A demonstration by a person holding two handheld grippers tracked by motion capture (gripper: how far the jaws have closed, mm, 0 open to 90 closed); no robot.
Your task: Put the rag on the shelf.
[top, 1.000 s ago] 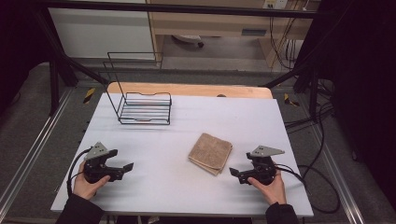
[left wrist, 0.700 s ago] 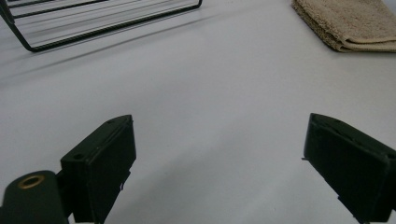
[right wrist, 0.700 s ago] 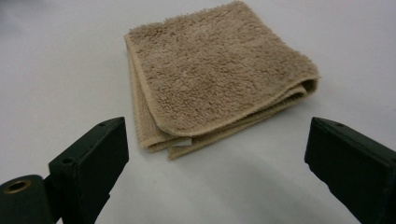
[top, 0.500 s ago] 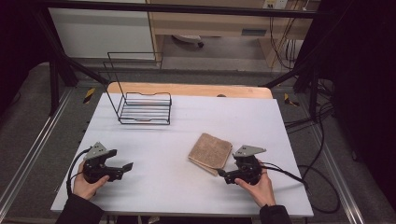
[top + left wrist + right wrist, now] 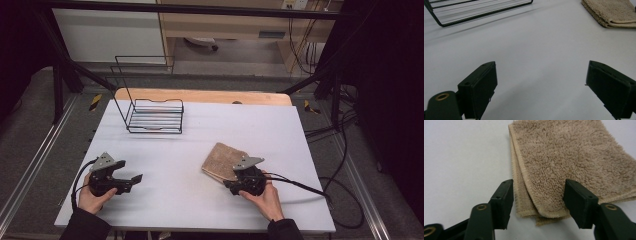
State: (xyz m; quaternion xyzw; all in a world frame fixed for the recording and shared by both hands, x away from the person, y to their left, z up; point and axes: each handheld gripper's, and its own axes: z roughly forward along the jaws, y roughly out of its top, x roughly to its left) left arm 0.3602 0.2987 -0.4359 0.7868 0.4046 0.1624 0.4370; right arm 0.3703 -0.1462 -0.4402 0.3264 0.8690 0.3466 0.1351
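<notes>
Between black fingers (image 5: pixel 574 202), fluffy folded towel (image 5: pixel 574 157)

You are sliding your right gripper (image 5: pixel 537 202) across the table toward the folded towel (image 5: pixel 571 162), and its jaws have just been closing; the towel's near corner is now lying between the fingers (image 5: pixel 504 202), though the pads are not yet pressing it

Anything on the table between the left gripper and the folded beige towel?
Nothing. In the left gripper view, bare white table runs from the open left gripper to the folded beige terry towel; the black wire rack stands off to one side.
</notes>
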